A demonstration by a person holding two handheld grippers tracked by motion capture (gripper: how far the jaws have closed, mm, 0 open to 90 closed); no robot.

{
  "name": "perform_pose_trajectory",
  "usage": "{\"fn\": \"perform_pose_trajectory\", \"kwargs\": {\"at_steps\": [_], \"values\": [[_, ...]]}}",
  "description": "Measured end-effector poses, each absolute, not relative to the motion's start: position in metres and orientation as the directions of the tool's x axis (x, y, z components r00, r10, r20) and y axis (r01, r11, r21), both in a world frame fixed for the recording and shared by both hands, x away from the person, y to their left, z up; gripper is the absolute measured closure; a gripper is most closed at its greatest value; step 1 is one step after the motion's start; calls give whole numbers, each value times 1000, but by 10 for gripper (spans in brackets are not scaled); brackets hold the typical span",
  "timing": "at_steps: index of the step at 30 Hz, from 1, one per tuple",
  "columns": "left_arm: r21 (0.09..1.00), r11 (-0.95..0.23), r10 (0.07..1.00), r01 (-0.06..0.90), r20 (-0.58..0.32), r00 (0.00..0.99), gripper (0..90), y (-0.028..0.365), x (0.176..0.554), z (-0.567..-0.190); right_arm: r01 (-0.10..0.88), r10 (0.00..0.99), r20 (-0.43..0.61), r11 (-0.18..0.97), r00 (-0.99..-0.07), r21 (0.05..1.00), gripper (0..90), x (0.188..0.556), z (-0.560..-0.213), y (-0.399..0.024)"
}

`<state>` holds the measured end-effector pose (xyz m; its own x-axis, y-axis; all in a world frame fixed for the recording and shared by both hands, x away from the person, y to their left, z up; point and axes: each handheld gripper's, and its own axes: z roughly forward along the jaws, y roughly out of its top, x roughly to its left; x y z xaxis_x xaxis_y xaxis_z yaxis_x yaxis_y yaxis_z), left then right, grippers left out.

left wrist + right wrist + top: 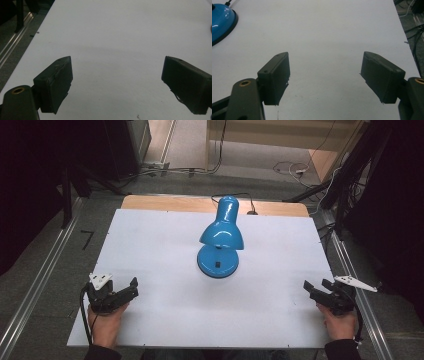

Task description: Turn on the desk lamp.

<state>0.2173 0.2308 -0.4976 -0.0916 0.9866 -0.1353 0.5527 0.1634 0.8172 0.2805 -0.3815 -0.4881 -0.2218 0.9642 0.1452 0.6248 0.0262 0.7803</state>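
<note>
Blue desk lamp (220,242) stands upright near the middle of the white table (150,240), a little toward the far side. Shade tips toward the near edge over its round base (218,262); black cord (235,196) runs off the far edge.

Left gripper (131,287) rests at the near left corner, held in a hand (105,322). Jaws wide apart, nothing between them; in the left gripper view only bare white surface lies between the pads (58,82).

Right gripper (316,287) sits at the near right edge, likewise spread wide and holding nothing. In the right gripper view the lamp base (222,21) shows at far left, well apart from the jaws.

Both grippers well apart from the lamp, neither touching it. Reads as the starting stance: approach not yet begun.

Next move, by my judgement: one gripper has to travel inward and away from the near edge toward the lamp. Shade and neck look glossy and rounded, so a grip wants squaring up on a narrow part. The base looks too broad for those jaws. The second gripper may steady the base.
</note>
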Motion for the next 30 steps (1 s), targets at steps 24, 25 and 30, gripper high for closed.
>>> {"fn": "perform_pose_trajectory", "kwargs": {"at_steps": [24,25,30], "values": [[818,107,992,566,-123,-11,109,201,221,-495,641,964,155,20,-216,767,217,281,-490,-378],[818,104,993,566,-120,-9,110,200,221,-494,642,964,157,19,-216,767,217,281,-490,-378],[820,101,993,564,-120,-3,122,197,221,-492,640,964,154,21,-217,768,214,280,-489,-378]]}}
